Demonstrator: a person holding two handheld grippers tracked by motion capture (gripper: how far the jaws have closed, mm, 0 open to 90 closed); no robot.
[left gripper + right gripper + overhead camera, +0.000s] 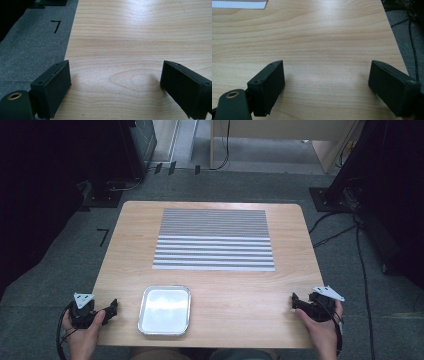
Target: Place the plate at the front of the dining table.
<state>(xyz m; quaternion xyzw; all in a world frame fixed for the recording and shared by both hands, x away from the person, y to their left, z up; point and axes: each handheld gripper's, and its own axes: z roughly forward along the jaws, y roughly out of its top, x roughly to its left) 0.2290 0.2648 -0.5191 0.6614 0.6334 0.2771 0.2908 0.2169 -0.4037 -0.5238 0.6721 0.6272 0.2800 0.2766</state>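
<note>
Both tongs gape, empty; the tray (165, 310) lies between left tongs (113, 307) and right tongs (295, 301).

Each of your hands carries a black two-jaw gripper. The left gripper (112, 307) and the right gripper (295, 301) each bear a grey three-cornered plate on top, with a black cable trailing back past your wrist. In the gripper views, each jaw is a black rectangular block with a flat matte pad on its inner face and small screw holes along its top edge. A brass-coloured ring sits in the black body below the left-hand jaw.
</note>
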